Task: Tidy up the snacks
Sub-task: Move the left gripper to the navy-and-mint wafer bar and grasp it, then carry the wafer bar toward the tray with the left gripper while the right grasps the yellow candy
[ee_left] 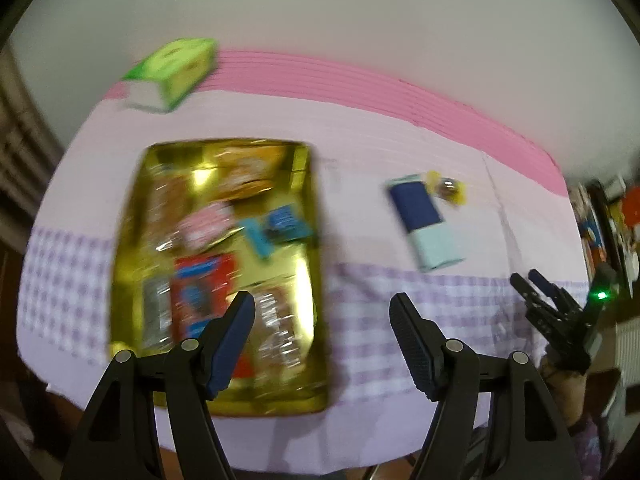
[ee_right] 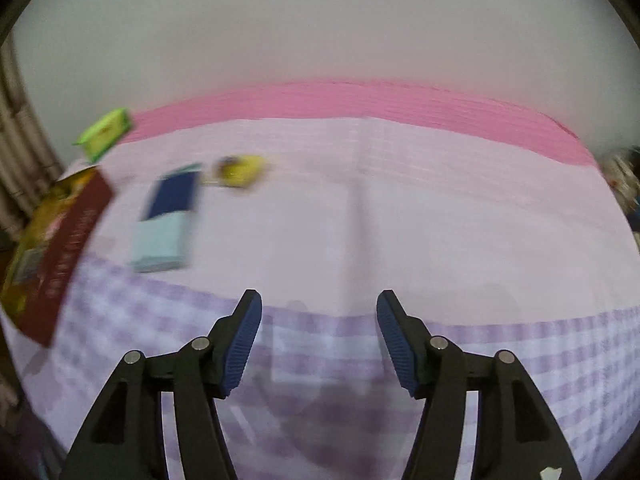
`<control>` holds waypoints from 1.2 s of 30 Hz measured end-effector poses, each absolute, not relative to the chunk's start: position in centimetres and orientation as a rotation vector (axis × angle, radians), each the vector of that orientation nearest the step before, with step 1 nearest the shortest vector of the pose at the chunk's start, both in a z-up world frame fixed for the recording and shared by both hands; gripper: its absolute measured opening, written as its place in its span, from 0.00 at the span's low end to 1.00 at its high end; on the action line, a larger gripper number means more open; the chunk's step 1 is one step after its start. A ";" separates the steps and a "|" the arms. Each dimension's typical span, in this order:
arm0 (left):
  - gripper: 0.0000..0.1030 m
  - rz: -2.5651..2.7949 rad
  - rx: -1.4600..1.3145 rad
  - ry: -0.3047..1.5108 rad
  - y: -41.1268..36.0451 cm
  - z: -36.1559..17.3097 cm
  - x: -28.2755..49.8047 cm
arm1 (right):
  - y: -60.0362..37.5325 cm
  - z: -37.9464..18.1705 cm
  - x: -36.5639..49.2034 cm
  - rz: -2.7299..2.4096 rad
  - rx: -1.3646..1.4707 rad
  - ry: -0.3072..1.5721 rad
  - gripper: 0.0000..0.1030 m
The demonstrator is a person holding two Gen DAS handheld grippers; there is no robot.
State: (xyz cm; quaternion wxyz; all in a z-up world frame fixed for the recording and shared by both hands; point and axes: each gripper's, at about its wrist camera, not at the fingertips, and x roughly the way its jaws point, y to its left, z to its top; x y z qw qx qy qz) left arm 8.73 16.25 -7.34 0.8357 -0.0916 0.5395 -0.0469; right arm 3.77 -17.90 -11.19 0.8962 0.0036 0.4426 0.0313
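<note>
Snacks blurred in gold tray, labels unreadable, tray cut off right-wrist view

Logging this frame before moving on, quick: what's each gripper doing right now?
Left gripper: open, holding nothing, above the near end of the gold tray.
Right gripper: open, holding nothing, over the checked tablecloth.

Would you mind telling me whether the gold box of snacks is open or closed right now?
Open. The gold box has no lid on it, and several snack packets lie exposed inside it in the left wrist view.
</note>
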 end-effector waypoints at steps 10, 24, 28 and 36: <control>0.70 -0.167 -0.153 1.292 6.7 -12.2 19.0 | -20.6 -12.8 4.8 0.069 0.062 0.910 0.67; 0.70 -0.010 -0.069 1.387 1.5 -17.2 23.8 | -21.7 -12.7 4.6 0.150 0.176 0.860 0.85; 0.70 0.022 -0.015 1.341 0.2 -17.7 23.6 | -21.6 -12.7 4.7 0.164 0.181 0.861 0.88; 0.49 -0.061 -0.038 1.312 0.1 -16.8 20.2 | -22.1 -12.5 4.6 0.157 0.213 0.847 0.90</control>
